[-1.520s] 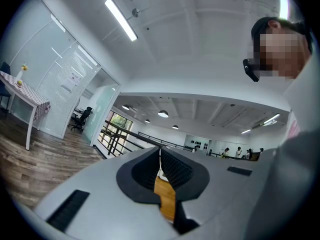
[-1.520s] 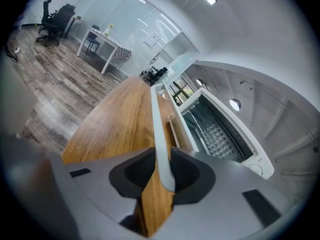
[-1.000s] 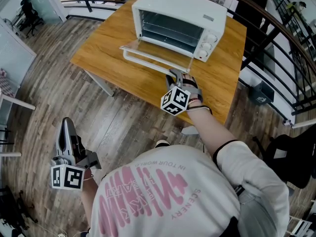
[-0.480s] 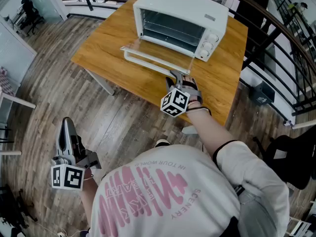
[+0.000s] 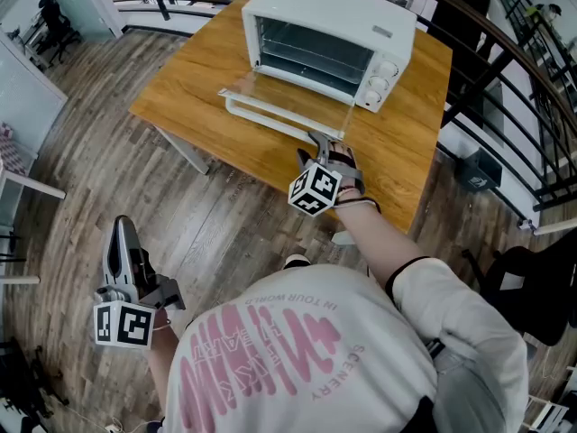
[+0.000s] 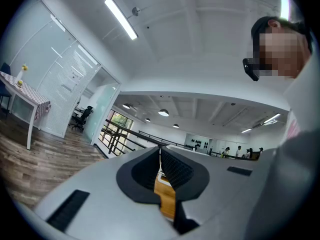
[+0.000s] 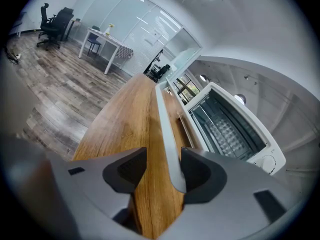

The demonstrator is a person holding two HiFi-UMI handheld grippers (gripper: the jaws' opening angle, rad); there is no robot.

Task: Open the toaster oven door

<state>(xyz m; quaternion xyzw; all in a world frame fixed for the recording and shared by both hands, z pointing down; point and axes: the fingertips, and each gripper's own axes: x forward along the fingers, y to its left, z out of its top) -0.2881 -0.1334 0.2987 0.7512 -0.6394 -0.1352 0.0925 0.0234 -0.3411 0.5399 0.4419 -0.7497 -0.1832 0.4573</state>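
Note:
The white toaster oven (image 5: 329, 34) stands at the back of the wooden table (image 5: 198, 79), its glass door (image 5: 288, 97) swung down flat and the racks showing. My right gripper (image 5: 317, 142) is at the right end of the door's white handle bar (image 5: 270, 115). In the right gripper view the handle (image 7: 167, 134) runs between the jaws, close beside the right pad with a gap on the left; the right gripper (image 7: 164, 166) is open, its jaws having just been opening. My left gripper (image 5: 120, 233) hangs low over the floor, its tips together in the left gripper view (image 6: 160, 151).
The table's front edge lies just below my right gripper, with wood-plank floor (image 5: 99, 179) beyond it. A black railing (image 5: 505, 70) runs behind and to the right of the table. A small white table (image 7: 107, 44) and an office chair (image 7: 55, 21) stand far off.
My right gripper has shifted slightly left and up along the handle's right end. The oven door stays down flat. The left gripper has not moved.

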